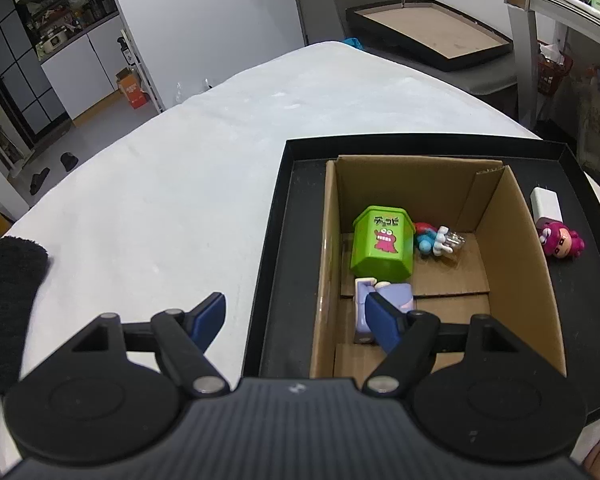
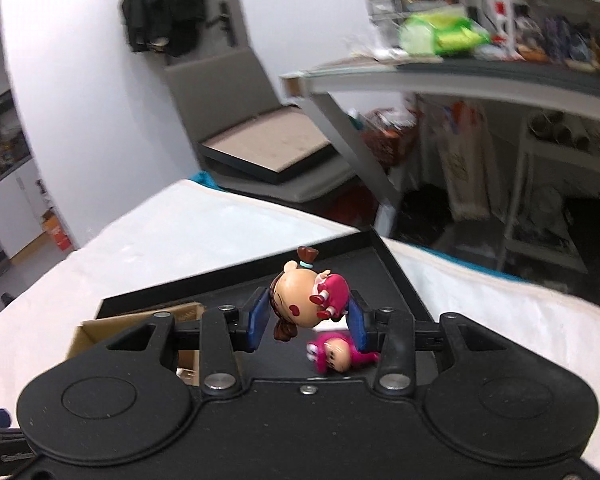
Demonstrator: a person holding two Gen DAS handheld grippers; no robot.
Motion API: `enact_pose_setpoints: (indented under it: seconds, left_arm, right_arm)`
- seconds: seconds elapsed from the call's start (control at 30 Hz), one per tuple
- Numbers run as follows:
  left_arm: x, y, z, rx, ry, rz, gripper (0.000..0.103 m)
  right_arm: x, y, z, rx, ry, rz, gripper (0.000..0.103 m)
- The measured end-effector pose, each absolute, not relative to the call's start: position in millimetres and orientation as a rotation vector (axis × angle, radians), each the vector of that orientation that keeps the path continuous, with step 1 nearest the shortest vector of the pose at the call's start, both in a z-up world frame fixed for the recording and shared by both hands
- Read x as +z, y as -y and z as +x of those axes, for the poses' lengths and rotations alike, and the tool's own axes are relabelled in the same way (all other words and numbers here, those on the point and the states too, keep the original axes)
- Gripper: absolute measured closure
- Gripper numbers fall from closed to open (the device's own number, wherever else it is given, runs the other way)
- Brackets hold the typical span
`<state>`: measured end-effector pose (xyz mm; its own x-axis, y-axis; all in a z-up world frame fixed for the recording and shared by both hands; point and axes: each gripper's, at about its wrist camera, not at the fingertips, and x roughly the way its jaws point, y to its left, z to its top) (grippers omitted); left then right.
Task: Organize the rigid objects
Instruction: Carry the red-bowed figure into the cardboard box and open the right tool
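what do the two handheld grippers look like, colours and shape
Both match. The left gripper and right gripper have ribbed dark grey-black bodies, two round black discs in front, black linkage bars with silver pivot pins, and flat blue finger pads. No cables or markings show. A black fuzzy sleeve sits beside the left one.

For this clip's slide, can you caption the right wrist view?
Right gripper lifts a pigtailed doll figurine above the black tray, pink figurine lying below.
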<state>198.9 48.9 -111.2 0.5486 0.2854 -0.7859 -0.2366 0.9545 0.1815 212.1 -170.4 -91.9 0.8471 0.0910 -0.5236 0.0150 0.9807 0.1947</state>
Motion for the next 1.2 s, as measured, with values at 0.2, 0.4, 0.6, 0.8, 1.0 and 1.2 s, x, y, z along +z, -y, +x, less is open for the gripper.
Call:
enact_pose_setpoints:
  seconds: [0.2, 0.4, 0.6, 0.8, 1.0, 1.2]
  left_arm:
    - [-115.0, -53.7, 197.8, 0.28, -0.94, 0.021, 0.029]
    - [-114.4, -60.2, 195.3, 0.268, -0.914, 0.0, 0.036]
    - [-115.5, -67.5, 194.0, 0.246, -0.912, -0.037, 0.056]
    - [-123.5, -69.7, 193.5, 0.178, -0.932, -0.077, 0.077]
    - [-131.9, -74.7, 193.1, 0.15, -0.945, -0.114, 0.095]
    - [-132.4, -76.5, 192.8, 0.142, -0.939, -0.127, 0.095]
  right_arm:
    - [-91.9, 153.0, 208.0, 0.149, -0.562, 0.152, 0.063]
    - [-87.4, 134.2, 204.2, 0.235, -0.555, 0.103, 0.063]
    - [-90.8, 120.6, 202.9, 0.292, -0.575, 0.083, 0.063]
    - [-93.0, 100.9, 201.9, 0.366, -0.601, 0.054, 0.063]
    - [-101.6, 79.0, 202.3, 0.424, -0.644, 0.03, 0.062]
    - [-114.2, 66.8, 207.0, 0.428, -0.691, 0.009, 0.062]
